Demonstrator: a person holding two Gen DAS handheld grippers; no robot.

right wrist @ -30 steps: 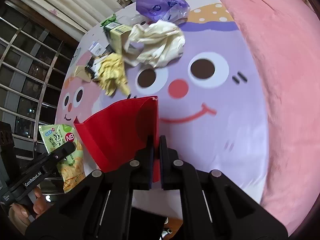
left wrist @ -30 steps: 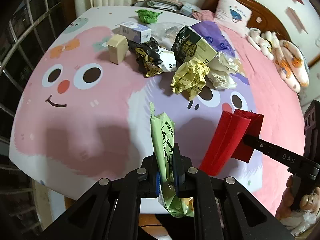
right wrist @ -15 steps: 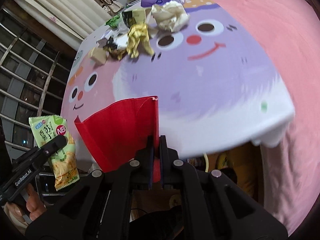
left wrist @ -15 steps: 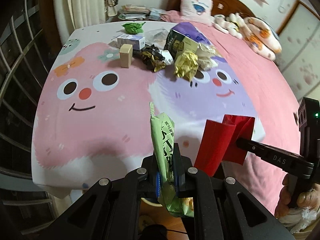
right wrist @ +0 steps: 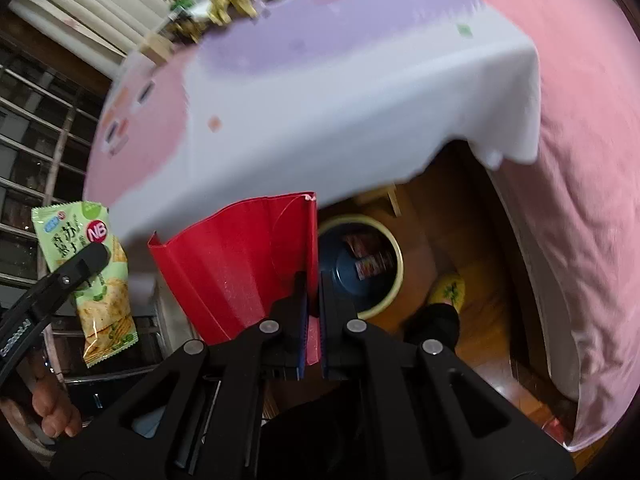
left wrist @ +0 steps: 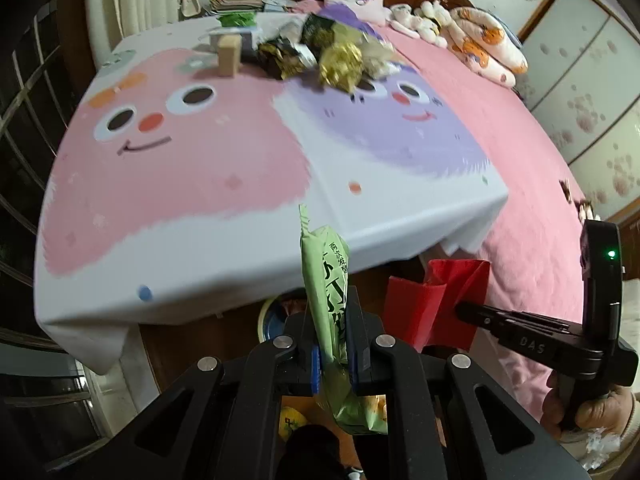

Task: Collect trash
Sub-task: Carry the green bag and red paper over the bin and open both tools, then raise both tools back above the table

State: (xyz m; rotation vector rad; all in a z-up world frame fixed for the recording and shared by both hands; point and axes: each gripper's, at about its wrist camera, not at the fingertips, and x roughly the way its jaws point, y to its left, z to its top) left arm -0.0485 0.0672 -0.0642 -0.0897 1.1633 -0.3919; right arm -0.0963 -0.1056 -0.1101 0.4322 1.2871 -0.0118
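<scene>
While both tongs are tilted steeply downward past the desk's [left wrist: 248, 280] near edge, the green snack packet [left wrist: 326, 300] is clamped in the left tongs [left wrist: 332, 360] — the red carton [right wrist: 248, 264] in the right tongs [right wrist: 314, 340] — above the bin [right wrist: 384, 264].

The bin [left wrist: 266, 312] below the table edge [left wrist: 280, 276] is mostly hidden in the left wrist view by the green snack packet [left wrist: 326, 304]. The trash pile [right wrist: 224, 4] far across the table from the bin is smeared by blur in the right wrist view. What lies in the bin [right wrist: 394, 280] cannot be read.
</scene>
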